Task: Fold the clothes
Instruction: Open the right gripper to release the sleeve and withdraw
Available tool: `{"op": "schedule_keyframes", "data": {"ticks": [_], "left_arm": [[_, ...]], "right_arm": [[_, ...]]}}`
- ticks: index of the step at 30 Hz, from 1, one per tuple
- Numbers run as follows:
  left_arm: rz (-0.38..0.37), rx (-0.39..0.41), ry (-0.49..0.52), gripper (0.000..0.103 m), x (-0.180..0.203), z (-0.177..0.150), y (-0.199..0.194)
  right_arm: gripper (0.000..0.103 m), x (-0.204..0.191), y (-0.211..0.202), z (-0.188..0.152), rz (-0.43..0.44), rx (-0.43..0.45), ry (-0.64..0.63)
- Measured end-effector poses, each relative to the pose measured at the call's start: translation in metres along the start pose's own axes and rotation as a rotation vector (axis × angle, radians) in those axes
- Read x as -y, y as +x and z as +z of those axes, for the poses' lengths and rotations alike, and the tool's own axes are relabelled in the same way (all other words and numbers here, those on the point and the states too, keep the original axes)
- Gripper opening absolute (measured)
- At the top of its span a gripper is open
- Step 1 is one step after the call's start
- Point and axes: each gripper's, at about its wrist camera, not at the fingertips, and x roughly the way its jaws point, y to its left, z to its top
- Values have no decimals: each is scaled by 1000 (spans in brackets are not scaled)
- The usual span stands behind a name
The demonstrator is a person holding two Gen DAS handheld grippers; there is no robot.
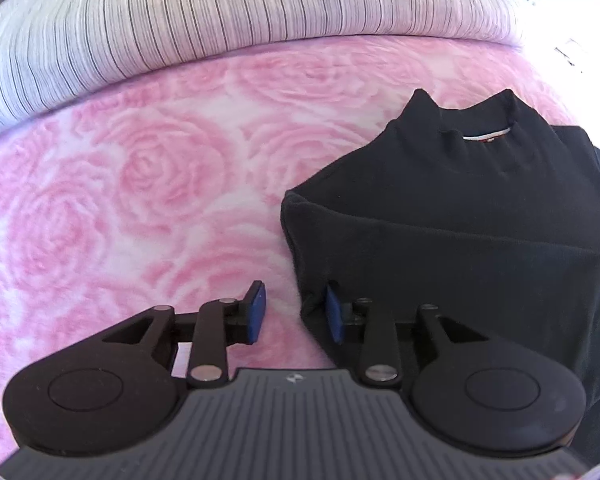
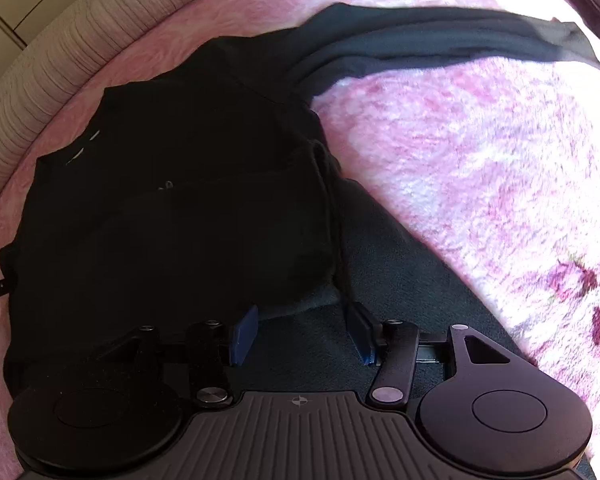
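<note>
While it's lying flat: black top (image 1: 460,208) is on the pink rose blanket (image 1: 140,184), collar toward the striped pillow (image 1: 180,20).
Left gripper (image 1: 296,312): jaws apart, right pad (image 1: 334,312) touching the folded left edge.
Right gripper (image 2: 300,334): jaws spread over dark fabric, gripping nothing.
Sleeve (image 2: 460,36): stretched out right.

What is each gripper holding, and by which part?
Nothing. The left gripper is open beside the shirt's edge; the right gripper is open over the shirt.
</note>
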Motion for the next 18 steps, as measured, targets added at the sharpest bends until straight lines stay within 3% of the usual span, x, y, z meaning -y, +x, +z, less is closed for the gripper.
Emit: {"op": "schedule_keyframes", "data": {"ticks": [2, 6, 11, 18], "left_arm": [[28, 9, 48, 29, 3, 1, -14], [47, 26, 114, 27, 16, 1, -45], [43, 23, 118, 30, 54, -9, -77], [65, -29, 116, 37, 147, -27, -90]], "right_arm": [[54, 16, 3, 1, -6, -14, 39], [54, 38, -22, 8, -49, 54, 94], [54, 74, -37, 30, -32, 109, 112], [54, 178, -34, 122, -5, 212, 204]]}}
